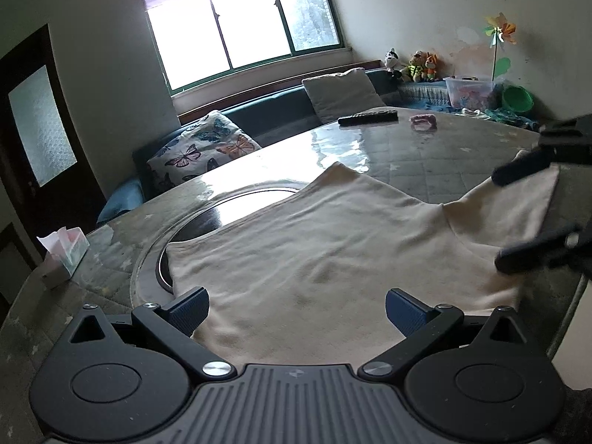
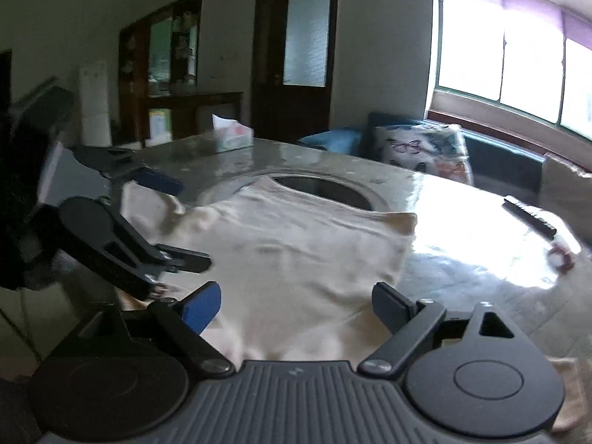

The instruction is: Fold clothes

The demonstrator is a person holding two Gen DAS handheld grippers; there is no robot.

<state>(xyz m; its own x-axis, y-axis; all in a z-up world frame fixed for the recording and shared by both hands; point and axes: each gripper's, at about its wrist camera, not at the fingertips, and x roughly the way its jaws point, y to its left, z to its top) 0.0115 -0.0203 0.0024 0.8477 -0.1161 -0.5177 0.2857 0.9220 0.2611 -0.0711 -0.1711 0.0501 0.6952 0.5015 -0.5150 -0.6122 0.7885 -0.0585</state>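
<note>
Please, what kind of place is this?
Probably a home living room: a dark sofa with a butterfly-print cushion under a wide window, plush toys, and a cream garment on a glossy round table.

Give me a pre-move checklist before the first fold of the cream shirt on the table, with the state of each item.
1. Left gripper open: ok, jaws wide apart over the shirt's near edge.
2. Right gripper open: ok, jaws spread, nothing held.
3. Cream shirt spread out: mostly ok, light wrinkles; the sleeve by the right gripper looks bunched.
4. Fabric between the fingers for a pinch: cannot tell in either view.
5. Folding area free: ok, remote control, pink item and tissue box lie apart from the shirt.
6. Shirt fully on the table: cannot tell, near hem hidden by the grippers.
</note>
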